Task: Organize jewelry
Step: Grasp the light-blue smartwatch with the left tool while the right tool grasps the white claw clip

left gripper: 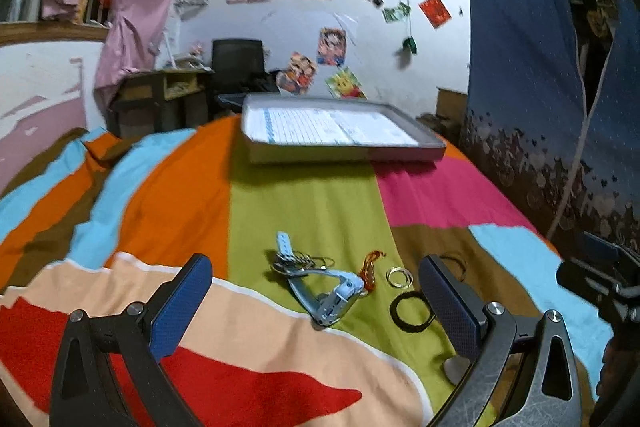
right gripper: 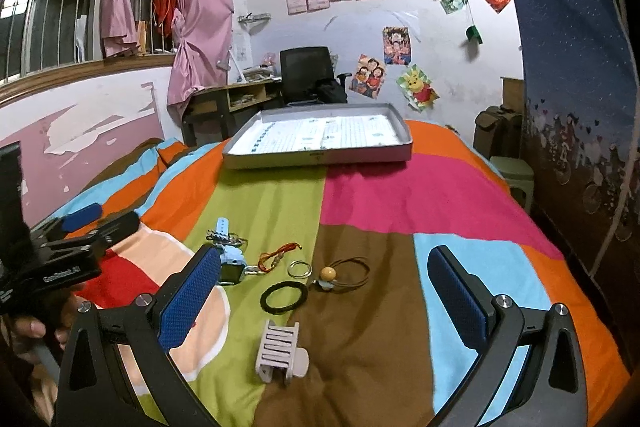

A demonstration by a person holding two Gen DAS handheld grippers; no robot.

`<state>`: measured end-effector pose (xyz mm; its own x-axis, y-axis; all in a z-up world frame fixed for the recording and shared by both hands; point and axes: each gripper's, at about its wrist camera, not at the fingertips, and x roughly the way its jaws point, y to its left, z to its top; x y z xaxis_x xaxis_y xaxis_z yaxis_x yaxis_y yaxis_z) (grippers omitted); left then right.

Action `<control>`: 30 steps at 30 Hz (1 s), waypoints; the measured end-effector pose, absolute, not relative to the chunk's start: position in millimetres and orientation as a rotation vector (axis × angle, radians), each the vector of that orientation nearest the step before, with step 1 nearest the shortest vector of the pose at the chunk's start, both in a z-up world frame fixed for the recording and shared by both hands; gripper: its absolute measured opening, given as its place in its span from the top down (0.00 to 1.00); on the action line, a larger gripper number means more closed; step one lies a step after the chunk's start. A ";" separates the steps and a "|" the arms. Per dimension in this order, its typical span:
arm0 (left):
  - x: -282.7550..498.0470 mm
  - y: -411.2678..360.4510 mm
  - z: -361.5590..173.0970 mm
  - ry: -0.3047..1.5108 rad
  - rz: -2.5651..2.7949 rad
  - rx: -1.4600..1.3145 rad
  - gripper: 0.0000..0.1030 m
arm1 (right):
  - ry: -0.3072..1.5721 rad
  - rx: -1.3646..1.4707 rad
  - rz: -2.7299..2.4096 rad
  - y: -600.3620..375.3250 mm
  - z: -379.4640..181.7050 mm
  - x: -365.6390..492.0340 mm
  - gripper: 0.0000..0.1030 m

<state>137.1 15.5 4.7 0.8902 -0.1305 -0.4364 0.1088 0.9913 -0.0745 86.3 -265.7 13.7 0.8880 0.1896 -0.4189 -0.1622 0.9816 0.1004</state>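
The left gripper (left gripper: 316,287) had its fingers wide apart, holding nothing; near it lay the blue watch (left gripper: 320,287), red cord (right gripper: 278,255), ring (right gripper: 299,269), black band (right gripper: 283,297) and clip (right gripper: 280,351) (all loose on the bedspread (right gripper: 400,195)); the right gripper (right gripper: 328,291) gaped too; the far tray (right gripper: 320,143) held no jewelry, so nothing looked sorted yet.

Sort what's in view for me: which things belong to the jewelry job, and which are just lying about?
Job:
tray
blue watch
red cord
metal rings
black band
bead tie
hair claw
key ring

Lying about:
chair
desk
posters
pink curtain
stool
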 end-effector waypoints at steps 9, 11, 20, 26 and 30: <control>180.5 13.8 -37.8 0.604 -0.266 -0.047 0.15 | 0.602 0.064 0.185 -254.1 -40.7 106.9 0.01; 189.5 12.3 -43.9 0.640 -0.291 -0.055 0.26 | 0.638 0.060 0.196 -248.3 -49.7 112.9 0.01; 213.9 3.5 -58.2 0.739 -0.384 -0.039 0.48 | 0.730 0.034 0.238 -226.6 -69.2 126.0 0.12; 224.5 -0.2 -65.2 0.797 -0.398 -0.019 0.71 | 0.768 0.056 0.244 -226.7 -75.5 126.1 0.34; 219.9 -7.2 -65.7 0.807 -0.415 0.038 0.79 | 0.773 0.069 0.252 -227.4 -76.8 125.6 0.41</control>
